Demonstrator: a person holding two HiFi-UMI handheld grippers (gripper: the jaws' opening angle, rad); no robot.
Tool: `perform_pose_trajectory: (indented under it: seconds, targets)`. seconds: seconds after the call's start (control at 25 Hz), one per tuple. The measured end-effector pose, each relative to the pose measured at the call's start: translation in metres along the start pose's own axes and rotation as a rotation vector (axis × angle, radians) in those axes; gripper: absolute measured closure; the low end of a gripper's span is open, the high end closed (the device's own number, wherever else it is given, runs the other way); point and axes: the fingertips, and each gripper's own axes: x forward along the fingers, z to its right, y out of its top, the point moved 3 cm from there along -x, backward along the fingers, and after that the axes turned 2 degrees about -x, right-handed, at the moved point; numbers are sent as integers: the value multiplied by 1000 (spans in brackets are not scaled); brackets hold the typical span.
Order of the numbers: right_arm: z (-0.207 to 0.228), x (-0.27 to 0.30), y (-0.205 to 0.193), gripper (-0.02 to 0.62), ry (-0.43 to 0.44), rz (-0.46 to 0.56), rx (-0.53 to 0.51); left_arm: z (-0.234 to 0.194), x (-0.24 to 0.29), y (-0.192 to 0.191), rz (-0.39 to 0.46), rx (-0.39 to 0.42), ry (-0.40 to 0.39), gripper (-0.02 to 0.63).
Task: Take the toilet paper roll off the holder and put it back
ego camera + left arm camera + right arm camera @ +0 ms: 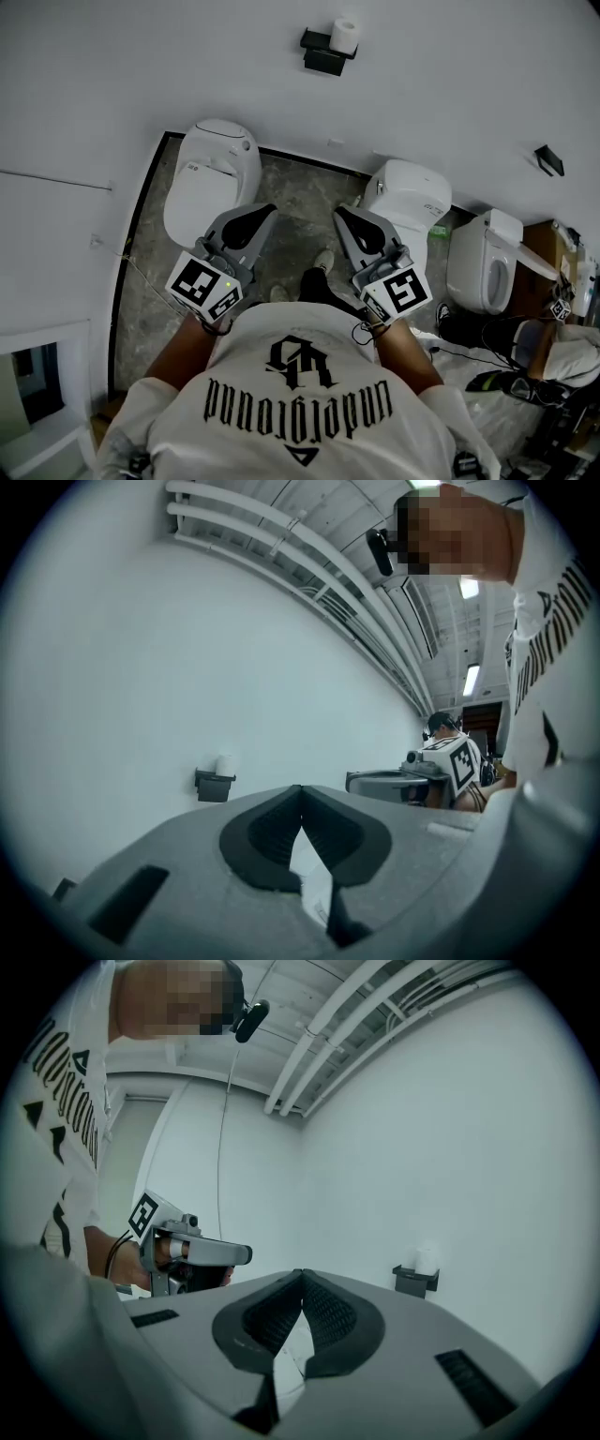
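Toilets: three white ones on the grey floor [295, 202]. The first toilet [211, 173] is far left, the second toilet [410, 192] is right of centre, and the third toilet [486, 261] is further right.
Left gripper [301, 789]: one, held low in front of the person's white shirt [300, 394], with its marker cube [204, 287] near the wrist.
Left fingers [265, 836]: the tips meet and there's nothing between them.
Toilet paper roll [345, 35]: just one, and it sits upright on top of the holder, well away from both grippers.
Holder [324, 58]: one black bracket fixed to the white wall, carrying the roll.
Right gripper [302, 1272]: one, level with the left and apart from it, with its own marker cube [399, 292] by the wrist.
Right fingers [269, 1321]: closed tip to tip and empty.
Black wall fitting [550, 160]: one more, far right on the same wall, too small to tell what it is.
Count: two grippers, two cubes, three toilets, one roll.
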Motion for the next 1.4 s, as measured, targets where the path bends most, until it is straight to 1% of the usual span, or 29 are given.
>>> perform_pose_trajectory:
  seconds: [0.12,0.44,0.72,0.88,1.08,1.24,1.4]
  targets:
    - [12,6,-5,582,-12,2,3,-9,5,-3,-8,-9,14,594]
    - [52,36,-17,583,20,7,31,-36,34,-4,-32,1,49,594]
    - [102,61,-26,583,53,-6,41,-61,86,-4,-38,-13,76,594]
    - [140,70,-30,583,59,-4,44,-71,127,0,-41,-2,71,594]
    - [192,67,-28,583,55,17,41,-71,182,8,-39,27,55,594]
    - [217,70,-27,581,54,25,28,-72,217,10,-31,27,38,594]
    - [234,72,-27,581,37,25,31,-71,238,7,-34,27,6,594]
